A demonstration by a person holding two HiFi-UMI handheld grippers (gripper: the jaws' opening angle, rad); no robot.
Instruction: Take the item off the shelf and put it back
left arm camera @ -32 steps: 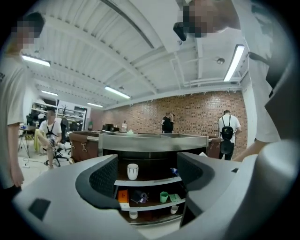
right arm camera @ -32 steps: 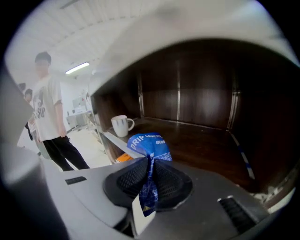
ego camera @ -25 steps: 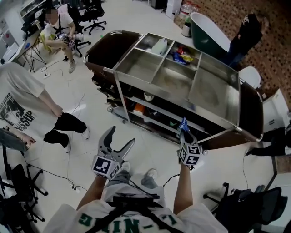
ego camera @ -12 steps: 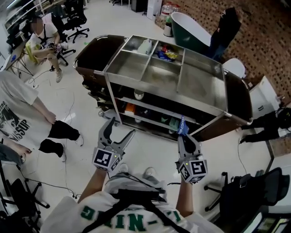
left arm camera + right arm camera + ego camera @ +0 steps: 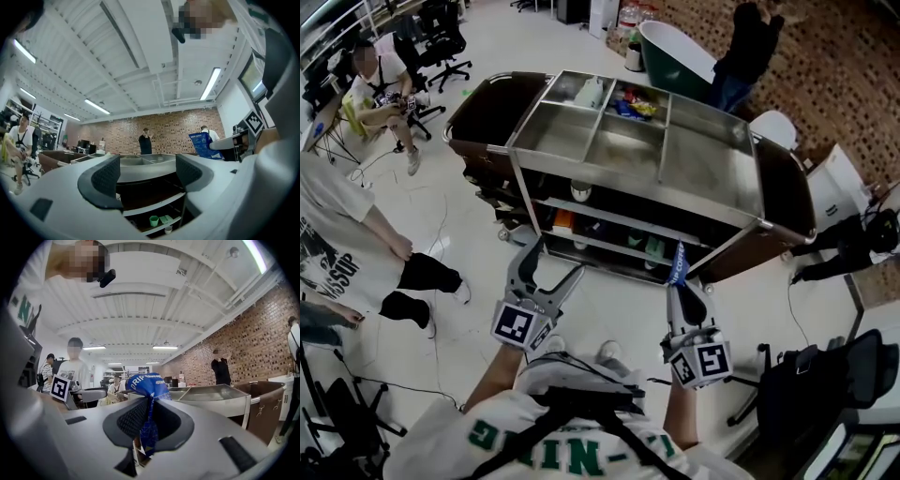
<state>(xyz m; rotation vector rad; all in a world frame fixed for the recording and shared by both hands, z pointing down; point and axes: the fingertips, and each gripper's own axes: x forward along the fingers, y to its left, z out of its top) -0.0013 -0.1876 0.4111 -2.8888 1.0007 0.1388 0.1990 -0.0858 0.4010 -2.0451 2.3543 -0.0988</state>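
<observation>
- Brick-walled room with a white floor; a steel cart (image 5: 712,183) with open shelves stands ahead.
- Blue packet (image 5: 146,385) reads "DRIP" in white; the smaller print beside it is illegible.
- It stands on end, long axis upright, clamped low in the right tongs (image 5: 679,284), off the shelves, before the cart's front.
- Both forearms reach forward, roughly level.
- Left tongs (image 5: 555,261) gape apart, empty.
</observation>
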